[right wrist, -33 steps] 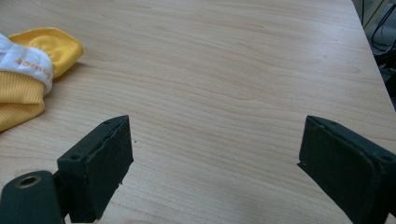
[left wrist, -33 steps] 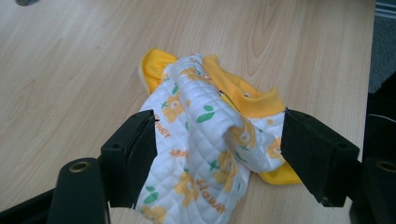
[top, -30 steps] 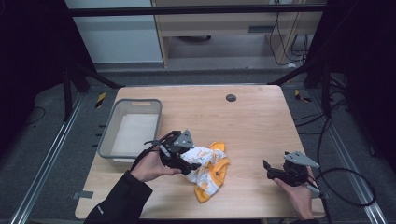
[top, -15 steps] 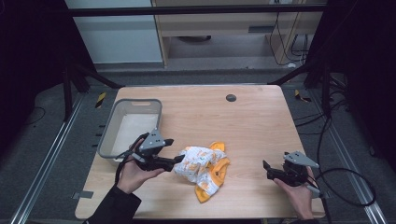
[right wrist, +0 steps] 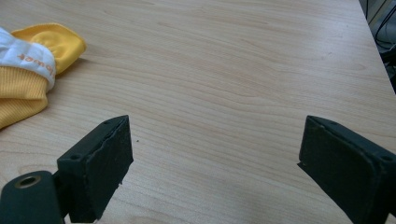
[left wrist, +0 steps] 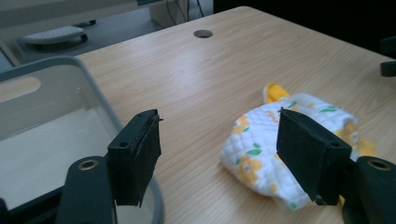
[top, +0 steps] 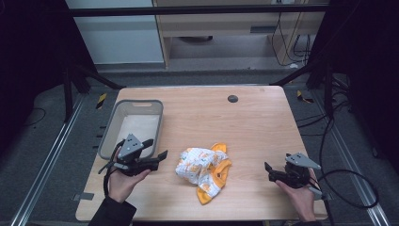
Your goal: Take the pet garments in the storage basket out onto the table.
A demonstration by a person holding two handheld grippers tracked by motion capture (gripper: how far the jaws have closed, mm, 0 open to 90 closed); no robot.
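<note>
A crumpled white garment with yellow flowers and orange-yellow cuffs (top: 205, 170) (left wrist: 285, 144) lies on the wooden table, near its front middle. My left gripper (top: 159, 149) (left wrist: 217, 154) is open and empty, held to the left of the garment beside the bin's near corner. Far to the right, my right gripper (top: 268, 171) (right wrist: 212, 163) rests open near the table's front right corner, nothing between its jaws. The garment's yellow cuff (right wrist: 44, 51) shows at the upper left of the right gripper view.
A grey plastic bin (top: 112, 125) (left wrist: 100, 100) stands on the table's left side, empty inside. A dark round hole (top: 232, 98) (left wrist: 202, 33) sits in the tabletop at the back. Cables trail on the floor to the right.
My left gripper has let go of the garment and drawn back to the left, toward the bin. The garment stays on the table. The right gripper has not moved.
</note>
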